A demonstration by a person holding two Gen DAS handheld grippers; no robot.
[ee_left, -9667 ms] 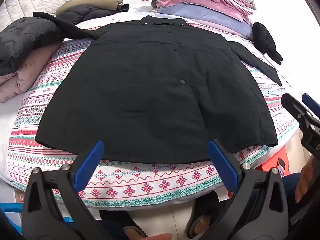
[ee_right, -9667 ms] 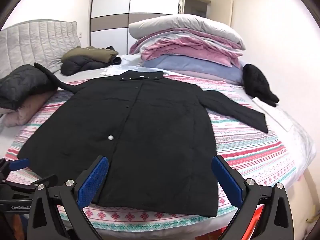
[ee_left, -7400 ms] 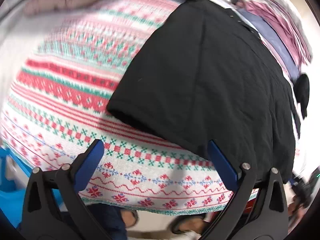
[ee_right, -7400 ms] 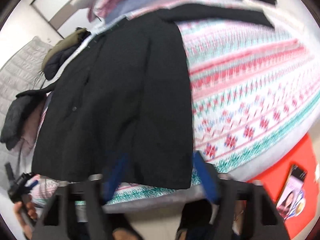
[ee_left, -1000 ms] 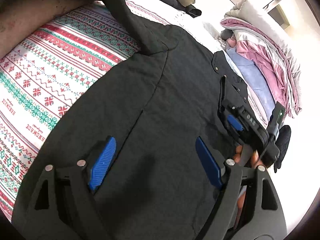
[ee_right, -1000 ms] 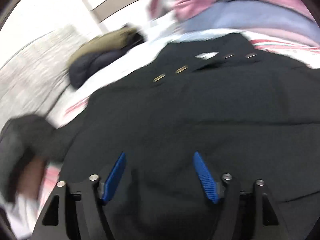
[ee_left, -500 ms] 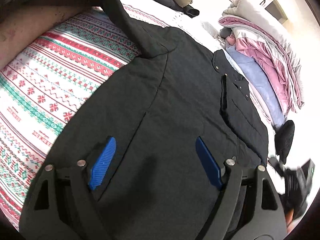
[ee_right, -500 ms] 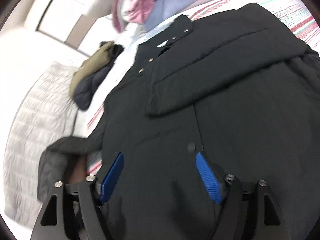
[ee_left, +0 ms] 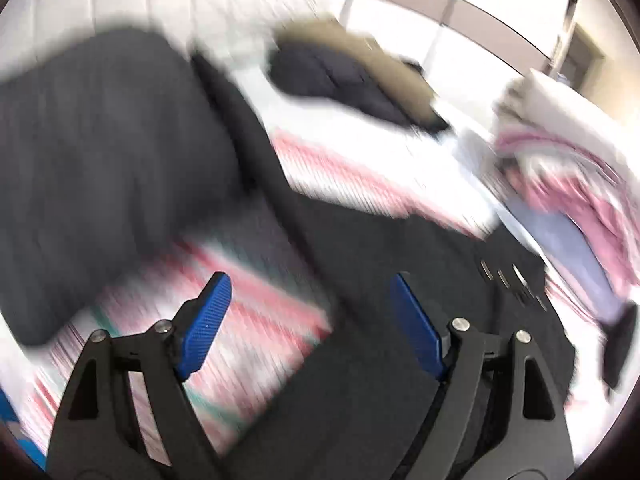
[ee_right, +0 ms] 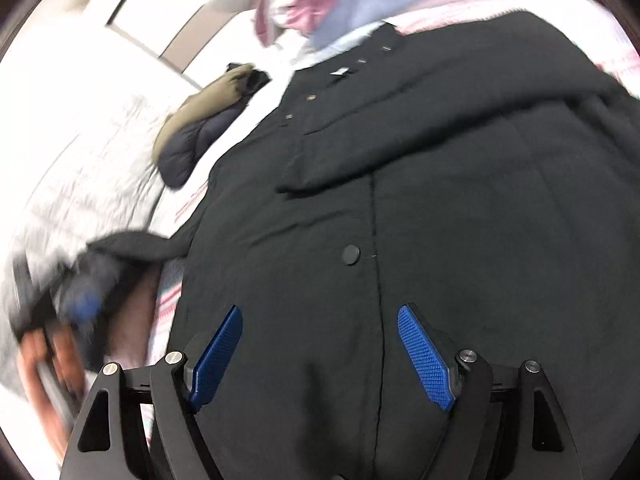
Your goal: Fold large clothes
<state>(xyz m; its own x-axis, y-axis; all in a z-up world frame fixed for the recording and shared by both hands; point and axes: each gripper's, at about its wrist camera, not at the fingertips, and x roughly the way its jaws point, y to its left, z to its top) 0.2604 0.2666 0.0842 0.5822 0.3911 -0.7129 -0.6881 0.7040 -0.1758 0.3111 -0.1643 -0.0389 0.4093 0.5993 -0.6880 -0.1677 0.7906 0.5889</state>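
Note:
A large black coat (ee_right: 460, 216) lies front up on the patterned bedspread. Its right sleeve (ee_right: 420, 120) is folded across the chest. Its left sleeve (ee_right: 140, 246) still stretches out to the side; in the blurred left wrist view it shows as a dark band (ee_left: 256, 152). My right gripper (ee_right: 320, 344) is open and empty, just above the coat's lower front by a round button (ee_right: 351, 255). My left gripper (ee_left: 308, 308) is open and empty above the bedspread (ee_left: 260, 320) beside the coat's left edge; it also shows blurred in the right wrist view (ee_right: 80, 304).
A dark puffy jacket (ee_left: 100, 160) lies at the left by the outstretched sleeve. An olive and navy jacket (ee_right: 204, 120) sits near the headboard. A stack of pink, blue and white bedding (ee_left: 580, 168) is behind the collar. A small black item (ee_left: 618, 344) lies at the right.
My left gripper has swung fast to the left, off the coat's body toward the outstretched left sleeve. My right gripper has moved slightly, still over the coat's front. Both stay open.

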